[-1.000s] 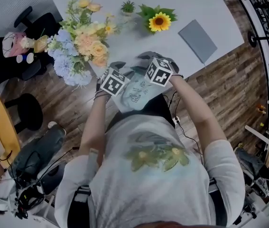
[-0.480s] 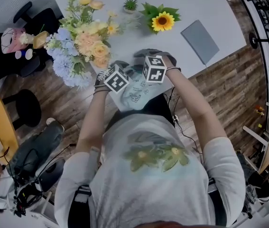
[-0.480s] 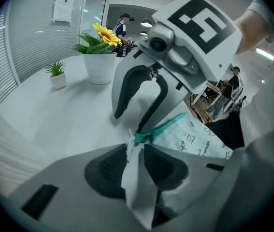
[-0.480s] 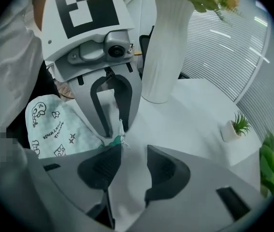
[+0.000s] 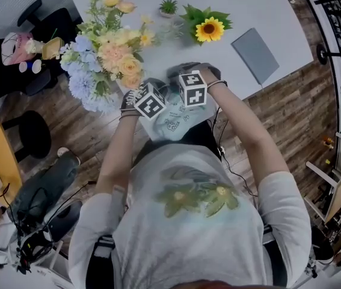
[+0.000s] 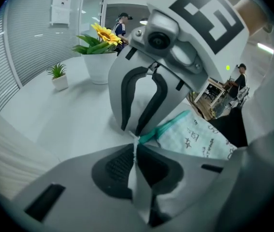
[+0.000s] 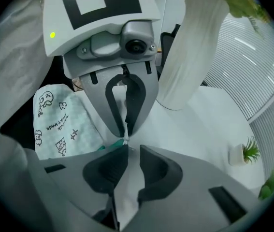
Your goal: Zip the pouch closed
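At near edge of table (image 5: 266,5), pouch (image 5: 173,124), lying just near of both claws. Pinched on its white end beside teal zip (image 6: 161,128): left claw (image 6: 136,149). Tip-to-tip opposite, right claw (image 7: 128,151), just closing, narrow, not yet clamped on same strip.

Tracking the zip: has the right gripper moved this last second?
Yes. Head view: right gripper shifted left, away from the grey notebook; its jaws have just been closing, pouch edge between them.

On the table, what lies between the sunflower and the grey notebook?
Nothing. The head view shows only bare white table between the sunflower and the grey notebook; they stand apart.
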Demonstrator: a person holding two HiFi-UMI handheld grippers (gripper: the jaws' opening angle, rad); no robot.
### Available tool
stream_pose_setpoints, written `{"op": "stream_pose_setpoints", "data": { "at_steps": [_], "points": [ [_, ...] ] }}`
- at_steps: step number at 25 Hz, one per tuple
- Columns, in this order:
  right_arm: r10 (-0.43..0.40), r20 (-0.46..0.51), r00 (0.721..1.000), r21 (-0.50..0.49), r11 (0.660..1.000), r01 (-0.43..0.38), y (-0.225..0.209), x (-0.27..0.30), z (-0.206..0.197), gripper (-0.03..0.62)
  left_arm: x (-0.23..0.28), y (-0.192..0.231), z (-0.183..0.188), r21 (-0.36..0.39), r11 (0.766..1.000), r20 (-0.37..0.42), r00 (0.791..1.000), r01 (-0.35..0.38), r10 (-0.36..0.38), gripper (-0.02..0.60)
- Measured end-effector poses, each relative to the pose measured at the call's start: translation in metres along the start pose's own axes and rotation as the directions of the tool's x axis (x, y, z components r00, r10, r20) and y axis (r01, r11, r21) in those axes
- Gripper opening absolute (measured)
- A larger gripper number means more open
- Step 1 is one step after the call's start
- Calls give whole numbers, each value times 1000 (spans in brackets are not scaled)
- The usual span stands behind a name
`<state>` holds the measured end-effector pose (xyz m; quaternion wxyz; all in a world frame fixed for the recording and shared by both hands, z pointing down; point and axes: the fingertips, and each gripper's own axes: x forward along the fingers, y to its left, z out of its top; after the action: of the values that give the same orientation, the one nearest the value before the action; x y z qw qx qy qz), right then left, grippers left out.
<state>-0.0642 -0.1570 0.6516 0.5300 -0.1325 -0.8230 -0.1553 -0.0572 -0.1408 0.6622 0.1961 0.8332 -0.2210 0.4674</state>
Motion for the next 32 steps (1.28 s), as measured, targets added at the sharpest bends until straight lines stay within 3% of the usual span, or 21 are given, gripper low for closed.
{"op": "stream_pose_setpoints", "data": {
  "at_steps": [4,13,20,32],
  "points": [
    [21,-11,1000,-45,999,-22,3,1,1,66,0,1,1,-31,999,31,999,-24,25,31],
    [27,-84,996,-155,987,-40,8,-2,-8,60,2,2,0,-110,994,-21,1000,-26,24,29],
    [-22,-105,994,-247,969,-4,8,3,-7,66,-1,4,3,-128,991,-24,999,-26,23,28],
    [1,-82,997,-79,997,-8,11,-3,-8,18,1,6,2,-127,991,-14,999,-51,49,28]
  ]
}}
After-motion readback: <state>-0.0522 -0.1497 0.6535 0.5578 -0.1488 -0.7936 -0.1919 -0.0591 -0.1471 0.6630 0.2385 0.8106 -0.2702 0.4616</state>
